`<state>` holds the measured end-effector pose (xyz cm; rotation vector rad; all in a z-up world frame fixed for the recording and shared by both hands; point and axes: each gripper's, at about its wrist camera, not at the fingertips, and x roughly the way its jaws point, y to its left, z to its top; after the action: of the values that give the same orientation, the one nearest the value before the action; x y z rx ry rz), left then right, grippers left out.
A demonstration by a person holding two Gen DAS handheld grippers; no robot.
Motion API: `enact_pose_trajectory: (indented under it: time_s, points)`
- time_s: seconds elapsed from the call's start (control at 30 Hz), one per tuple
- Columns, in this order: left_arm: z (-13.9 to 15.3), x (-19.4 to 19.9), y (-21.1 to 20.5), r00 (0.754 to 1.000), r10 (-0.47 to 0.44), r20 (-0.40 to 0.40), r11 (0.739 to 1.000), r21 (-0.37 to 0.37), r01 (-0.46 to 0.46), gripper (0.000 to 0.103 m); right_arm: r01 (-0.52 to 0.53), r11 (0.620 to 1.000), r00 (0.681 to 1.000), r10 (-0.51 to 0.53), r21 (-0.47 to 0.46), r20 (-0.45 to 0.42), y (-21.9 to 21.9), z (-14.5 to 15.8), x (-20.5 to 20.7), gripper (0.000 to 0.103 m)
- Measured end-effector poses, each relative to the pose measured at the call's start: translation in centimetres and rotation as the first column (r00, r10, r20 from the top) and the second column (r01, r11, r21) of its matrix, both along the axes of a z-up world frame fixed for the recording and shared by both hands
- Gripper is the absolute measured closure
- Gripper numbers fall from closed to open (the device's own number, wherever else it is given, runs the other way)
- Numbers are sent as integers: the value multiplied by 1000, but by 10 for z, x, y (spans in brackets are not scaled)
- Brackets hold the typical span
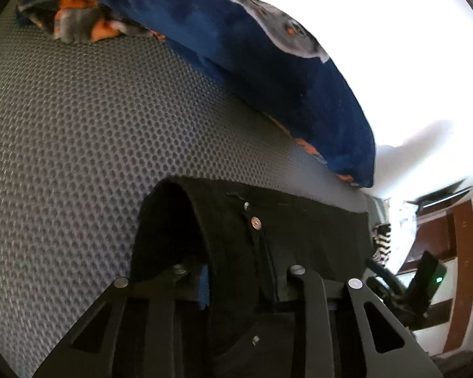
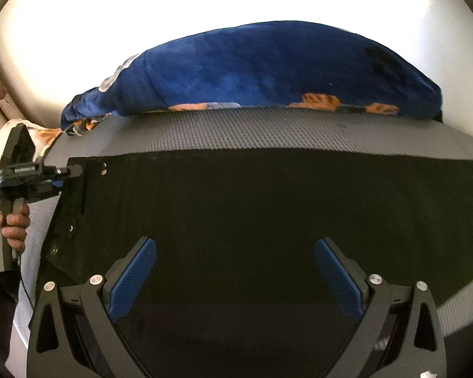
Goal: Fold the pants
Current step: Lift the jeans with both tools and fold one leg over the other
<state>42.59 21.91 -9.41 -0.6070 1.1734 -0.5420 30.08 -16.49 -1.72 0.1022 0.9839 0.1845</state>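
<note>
Black pants (image 2: 268, 208) lie flat across a grey honeycomb mat (image 2: 268, 132). In the left wrist view the waistband with its metal button (image 1: 255, 222) is lifted and curled over. My left gripper (image 1: 236, 283) is shut on the waistband of the pants (image 1: 224, 236); it also shows in the right wrist view (image 2: 75, 170) at the pants' left end, held by a hand. My right gripper (image 2: 235, 271) is open, its blue pads (image 2: 132, 280) hovering over the middle of the pants, holding nothing.
A blue blanket with orange and grey print (image 2: 268, 72) is bunched along the mat's far edge, also in the left wrist view (image 1: 252, 47). The grey mat (image 1: 78, 141) spreads left of the pants. Room furniture and a doorway (image 1: 441, 245) lie beyond the mat's right end.
</note>
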Motion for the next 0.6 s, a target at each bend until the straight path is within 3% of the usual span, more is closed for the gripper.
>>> enact_pose_trajectory:
  time_s: [0.2,0.23,0.3,0.43,0.6]
  points:
    - [-9,18,-12,998,56,-10,997,-48,-56,74,-60,998,998,60,5,15,3,-4,24,3]
    - [-9,17,-14,998,70,-1,996,-57,-70,79,-71,997,997,71,5,14,3,-5,28,3]
    - [-2,13,-26,997,66,44,998,-2,-66,95,-110,994,994,109,19,15,2,-6,35,3]
    - [30,-7,-39,988,50,148,999,-24,-47,95,-189,982,982,189,12,8,-3,-8,53,3]
    - [85,-48,-58,950,-32,312,999,-29,43,95,-338,941,941,339,-30,-1,-11,-7,77,3]
